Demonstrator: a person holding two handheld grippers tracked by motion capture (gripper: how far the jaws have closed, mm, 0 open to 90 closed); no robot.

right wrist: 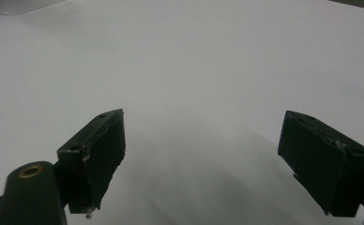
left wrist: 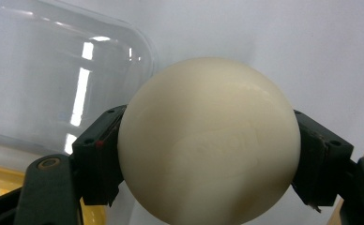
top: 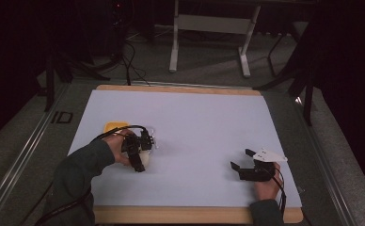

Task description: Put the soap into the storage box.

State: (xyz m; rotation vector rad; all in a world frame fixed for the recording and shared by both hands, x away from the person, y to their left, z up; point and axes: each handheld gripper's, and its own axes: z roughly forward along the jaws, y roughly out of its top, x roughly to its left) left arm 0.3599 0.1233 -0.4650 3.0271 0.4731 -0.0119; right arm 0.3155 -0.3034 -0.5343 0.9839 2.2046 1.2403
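high view: pale ball clamped in the left gripper beside a clear lid

high view, starting with the biggest thing: a white mat [top: 194, 136] covers most of a wooden table [top: 180, 214], and a dark floor with a metal stand lies beyond it. next in size are the person's two forearms coming in from the bottom edge. the left gripper [top: 142, 153] sits near the mat's left side, beside a yellow tray [top: 114, 126] and a clear plastic lid [left wrist: 53, 79]. the right gripper [top: 244, 160] rests well apart from them, near the mat's right side, its jaws spread wide with nothing between them; the right gripper view confirms this, with bare mat under both black pads [right wrist: 95, 150].

smallest is the cream ball [left wrist: 208, 140]. in the left gripper view it sits squarely between the jaws, each pad pressing a flank at about its widest line, so the left gripper is closed on it at a middling opening. the ball is just beside the lid, with the tray's yellow edge peeking at the lower left.

as a judgement: the ball looks smooth, glossy and rigid, and probably light. a round, slick surface gives the flat pads only small contact patches, so it could squirt out if the grip drifts above or below the widest line. the present hold across the middle seems the right place; steady, moderate pressure and slow moves should keep it seated. whether it is brittle cannot be told.
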